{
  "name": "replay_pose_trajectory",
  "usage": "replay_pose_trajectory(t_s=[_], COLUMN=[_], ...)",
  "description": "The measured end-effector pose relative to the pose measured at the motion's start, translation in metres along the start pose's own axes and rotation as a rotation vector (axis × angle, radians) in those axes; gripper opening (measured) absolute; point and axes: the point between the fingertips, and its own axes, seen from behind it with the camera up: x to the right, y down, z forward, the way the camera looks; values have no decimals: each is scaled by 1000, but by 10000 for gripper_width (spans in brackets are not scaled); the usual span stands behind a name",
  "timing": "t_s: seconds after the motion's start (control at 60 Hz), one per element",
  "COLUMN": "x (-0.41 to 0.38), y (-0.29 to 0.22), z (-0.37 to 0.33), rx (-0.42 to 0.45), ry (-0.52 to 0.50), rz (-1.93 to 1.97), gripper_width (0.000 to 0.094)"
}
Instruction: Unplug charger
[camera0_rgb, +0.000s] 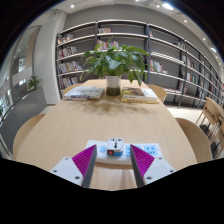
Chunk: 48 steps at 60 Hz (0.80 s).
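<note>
Jaws released, gripper (113, 160) just short of the white power strip (112, 149) on the tabletop (60, 125). Potted plant (113, 65) well beyond the strip.

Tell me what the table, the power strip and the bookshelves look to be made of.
Table: looks like light wood or wood veneer, matte, with an even tan surface. Power strip, just ahead of the open gripper: seemingly white moulded plastic, smooth; a charger sits on it. Bookshelves: dark thin frames, probably painted metal, though dark wood is possible.
</note>
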Motion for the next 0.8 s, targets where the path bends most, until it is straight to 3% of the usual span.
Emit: replay_pose_trajectory(t_s=[0.083, 0.117, 0.167, 0.25, 0.367, 0.467, 0.55, 0.617, 0.683, 0.8], x=[-3, -1, 4, 11, 8, 10, 33, 56, 101, 167], y=[-6, -7, -20, -9, -5, -14, -197, -272, -290, -220], z=[19, 22, 12, 24, 25, 14, -40, -84, -98, -69], rx=[-2, 5, 2, 18, -26, -181, 180, 367, 368, 255], ry=[6, 17, 68, 65, 68, 57, 84, 142, 197, 210], rz=[10, 33, 66, 76, 57, 7, -67, -114, -127, -60], gripper_width=[443, 423, 233, 204, 141, 103, 101, 101, 111, 125])
